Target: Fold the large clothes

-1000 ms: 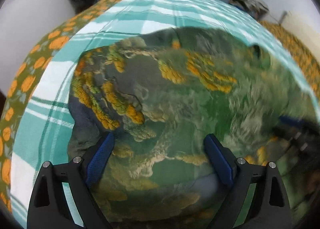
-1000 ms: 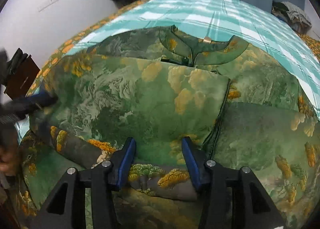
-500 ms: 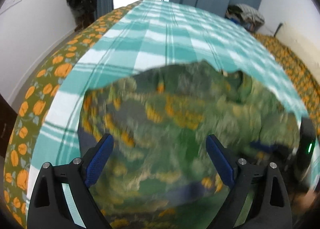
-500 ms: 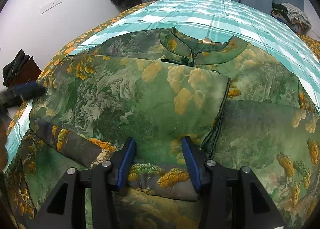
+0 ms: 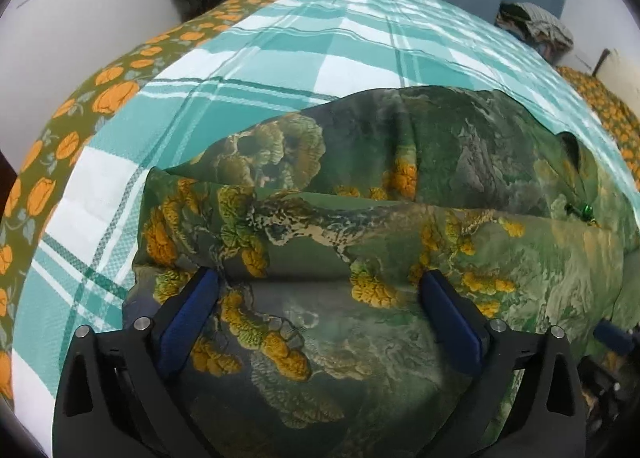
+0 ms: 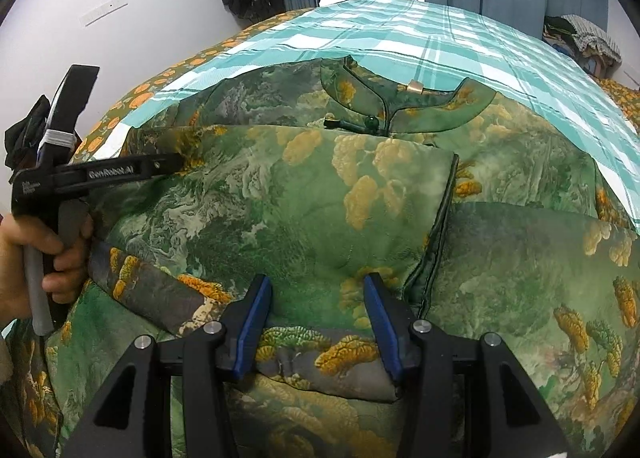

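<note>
- The green printed garment (image 6: 320, 210) lies partly folded on the checked bedspread (image 6: 460, 42).
- Right gripper (image 6: 316, 322): jaws clamped on a near folded edge.
- Left gripper (image 5: 320, 302): jaws have just been opening, now wide apart over the garment's left side, gripping nothing.
</note>
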The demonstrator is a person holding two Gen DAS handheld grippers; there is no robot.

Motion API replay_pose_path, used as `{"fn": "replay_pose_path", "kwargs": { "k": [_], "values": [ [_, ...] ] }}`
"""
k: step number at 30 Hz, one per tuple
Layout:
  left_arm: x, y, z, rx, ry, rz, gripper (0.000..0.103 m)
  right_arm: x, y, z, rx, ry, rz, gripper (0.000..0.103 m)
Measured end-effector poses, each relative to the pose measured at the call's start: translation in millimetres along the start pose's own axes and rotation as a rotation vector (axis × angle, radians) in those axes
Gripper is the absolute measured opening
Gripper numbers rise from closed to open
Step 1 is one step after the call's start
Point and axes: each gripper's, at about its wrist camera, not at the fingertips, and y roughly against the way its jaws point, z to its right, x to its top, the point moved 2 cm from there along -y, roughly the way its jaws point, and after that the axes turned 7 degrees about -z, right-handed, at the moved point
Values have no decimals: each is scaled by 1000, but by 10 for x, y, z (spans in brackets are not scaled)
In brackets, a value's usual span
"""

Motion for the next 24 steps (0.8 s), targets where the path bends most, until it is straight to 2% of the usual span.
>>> {"fn": "replay_pose_path", "kwargs": {
  "k": [6, 9, 10, 12, 16, 20, 24],
  "values": [
    [-129, 364, 42, 11, -31, 12, 101, -4, 81, 0, 1, 2, 19, 50],
    [-313, 682, 77, -28, -85, 22, 101, -70, 360, -30, -10, -3, 20, 50],
    [-405, 809, 88, -43, -108, 26, 101, -121, 491, -33, -6, -13, 34, 54],
    [-701, 1090, 119, -71, -157, 28, 101, -317, 802, -21, 17, -37, 62, 64],
    [-1284, 1394, 212, -105, -220, -13, 101, -927, 1278, 101, 32, -78, 65, 65],
    [-1868, 1529, 348, -117, -277, -76, 101, -1632, 1606, 233, -71, -76, 12, 65],
    [-2356, 1536, 464, -86, -314, -126, 102, -2232, 1771, 262, -155, -47, -59, 65]
  ]
}}
